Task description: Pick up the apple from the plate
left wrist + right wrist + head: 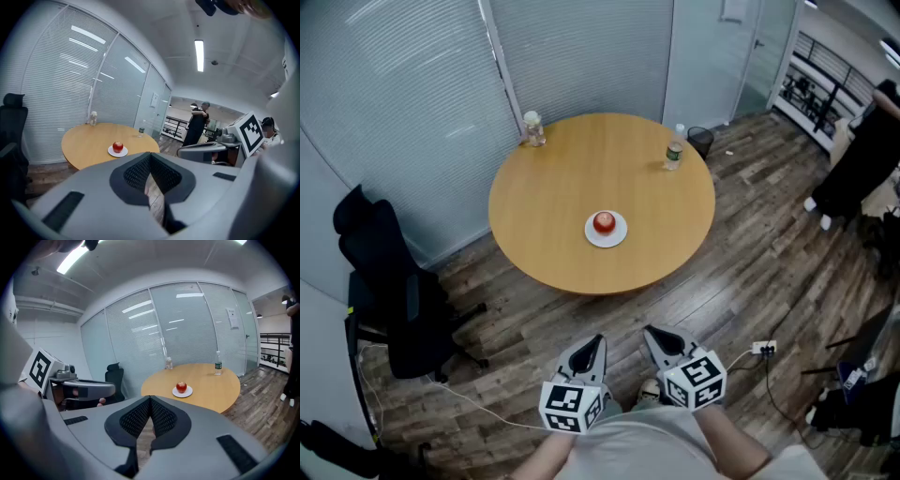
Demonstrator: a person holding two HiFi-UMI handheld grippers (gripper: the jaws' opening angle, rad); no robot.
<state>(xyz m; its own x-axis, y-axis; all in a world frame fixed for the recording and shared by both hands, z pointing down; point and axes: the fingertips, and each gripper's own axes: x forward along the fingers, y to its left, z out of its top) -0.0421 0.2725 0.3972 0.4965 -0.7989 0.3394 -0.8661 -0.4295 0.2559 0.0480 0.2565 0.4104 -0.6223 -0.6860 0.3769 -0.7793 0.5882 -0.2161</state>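
A red apple (604, 222) sits on a small white plate (617, 236) near the front of a round wooden table (553, 187). The apple (117, 146) and the plate (110, 151) show far ahead in the left gripper view, and the apple (181, 387) on its plate (189, 392) likewise in the right gripper view. My left gripper (592, 345) and right gripper (656, 337) are held side by side low over the floor, well short of the table. Both are shut with nothing between the jaws.
A glass jar (533, 128) stands at the table's far left edge and a water bottle (673, 152) at its far right. A black office chair (389, 291) is to the left. A person in dark clothes (862, 159) stands at the right. Cables (769, 375) lie on the wooden floor.
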